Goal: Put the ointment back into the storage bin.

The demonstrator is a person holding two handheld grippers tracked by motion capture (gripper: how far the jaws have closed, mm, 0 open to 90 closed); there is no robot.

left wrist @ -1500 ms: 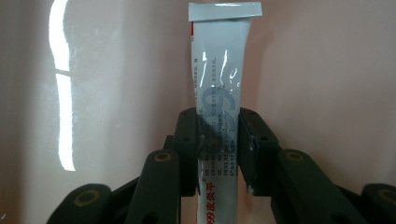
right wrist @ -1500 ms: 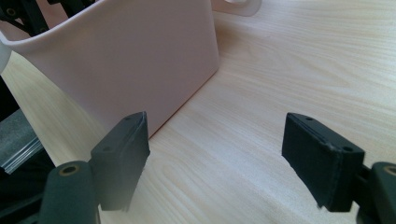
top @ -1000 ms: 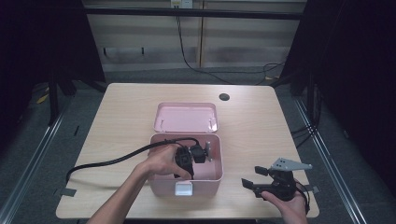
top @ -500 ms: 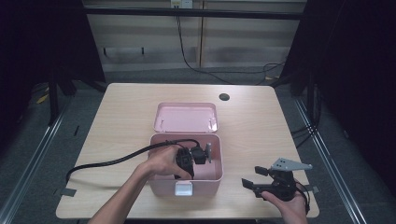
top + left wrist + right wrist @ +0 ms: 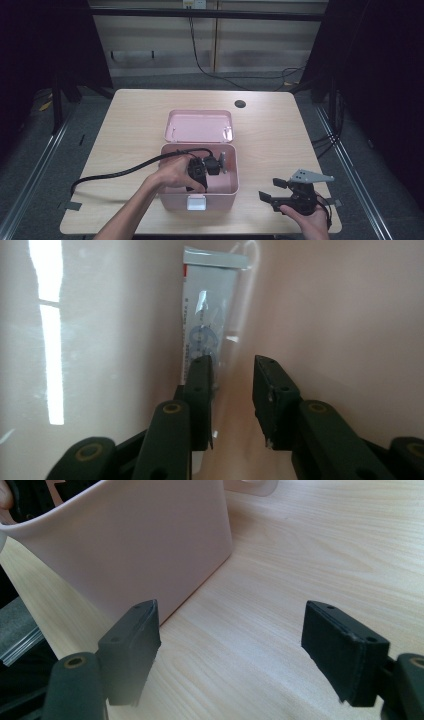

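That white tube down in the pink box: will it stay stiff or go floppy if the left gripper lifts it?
The tube looks flat and crimped at its end, so probably soft, likely to flex or dent. Its glossy skin may slip. It leans on the pink box wall, so a nudge from the left gripper could slide it.

My left gripper is black down to the jaws, with dull brass-coloured rivets, and sits inside the pale pink box. Ahead of it in that box lies a white tube with a silver crimped end, a small red mark, pale blue round print and lines of fine grey lettering. The box's open lid is the same pink, and its front clasp is white. My right gripper, just beside the box, is black with a grey plate on top. The table under the box is light wood with fine straight grain.
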